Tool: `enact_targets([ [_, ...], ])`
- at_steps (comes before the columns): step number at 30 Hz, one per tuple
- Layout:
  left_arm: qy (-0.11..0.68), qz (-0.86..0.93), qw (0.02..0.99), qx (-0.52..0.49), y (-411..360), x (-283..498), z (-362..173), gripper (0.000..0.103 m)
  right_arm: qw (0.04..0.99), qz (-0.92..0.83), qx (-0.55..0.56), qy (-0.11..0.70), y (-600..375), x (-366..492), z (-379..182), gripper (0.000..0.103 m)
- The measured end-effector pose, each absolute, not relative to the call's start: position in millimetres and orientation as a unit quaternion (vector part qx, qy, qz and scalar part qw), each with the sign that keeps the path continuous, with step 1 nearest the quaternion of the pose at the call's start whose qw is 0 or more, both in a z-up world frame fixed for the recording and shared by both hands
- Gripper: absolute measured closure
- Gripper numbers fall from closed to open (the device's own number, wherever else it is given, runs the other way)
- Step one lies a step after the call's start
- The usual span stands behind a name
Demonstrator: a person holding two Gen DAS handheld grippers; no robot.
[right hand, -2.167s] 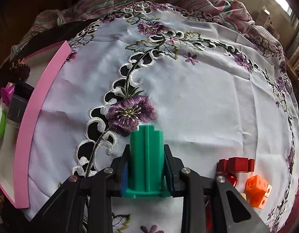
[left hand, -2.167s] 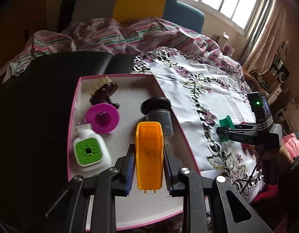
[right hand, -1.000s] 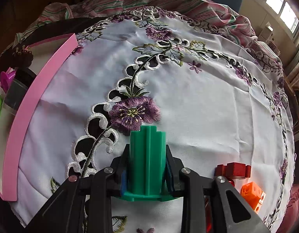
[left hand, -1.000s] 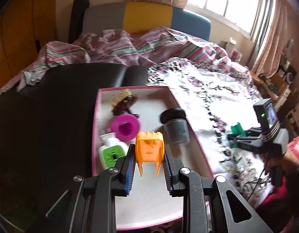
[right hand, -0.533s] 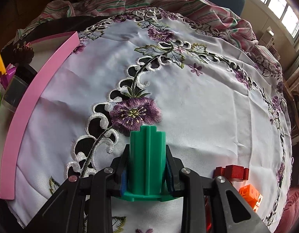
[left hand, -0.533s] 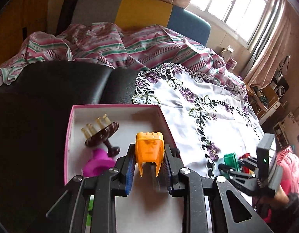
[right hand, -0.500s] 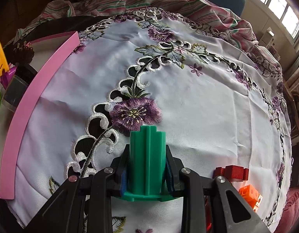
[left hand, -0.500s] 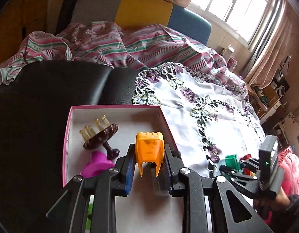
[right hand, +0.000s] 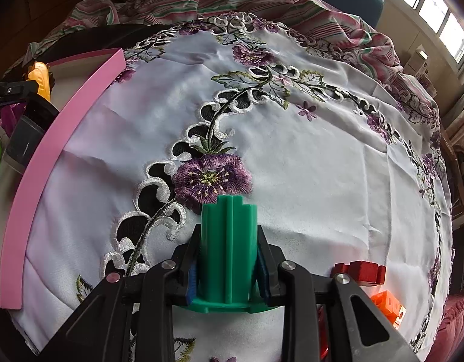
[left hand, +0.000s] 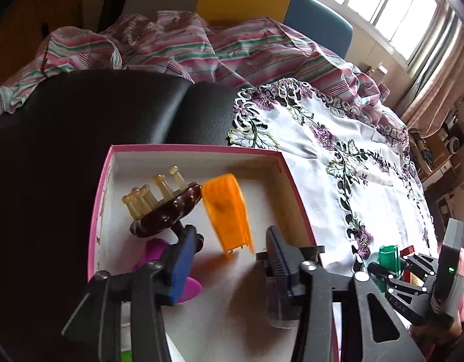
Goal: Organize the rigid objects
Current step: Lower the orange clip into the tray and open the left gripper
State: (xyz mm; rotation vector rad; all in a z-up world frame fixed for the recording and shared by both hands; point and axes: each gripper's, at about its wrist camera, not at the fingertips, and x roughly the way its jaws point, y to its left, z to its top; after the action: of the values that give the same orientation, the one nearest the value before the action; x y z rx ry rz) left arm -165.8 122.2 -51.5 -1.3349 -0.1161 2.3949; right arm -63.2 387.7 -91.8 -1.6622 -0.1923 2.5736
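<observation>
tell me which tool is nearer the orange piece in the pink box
Left. The left tool hangs open just over the orange piece in the box. The right tool is off over the cloth, shut on a green piece.

Claw-mounted views, shared pink box (left hand: 295, 193)
</observation>
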Motion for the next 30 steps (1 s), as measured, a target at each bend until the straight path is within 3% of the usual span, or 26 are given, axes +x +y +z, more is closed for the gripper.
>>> enact_targets([
  [30, 0.016, 0.905, 0.140, -0.401, 81, -48, -12, 0.044, 0.039, 0.843, -0.532, -0.073, 384, -62, -94, 0.073],
])
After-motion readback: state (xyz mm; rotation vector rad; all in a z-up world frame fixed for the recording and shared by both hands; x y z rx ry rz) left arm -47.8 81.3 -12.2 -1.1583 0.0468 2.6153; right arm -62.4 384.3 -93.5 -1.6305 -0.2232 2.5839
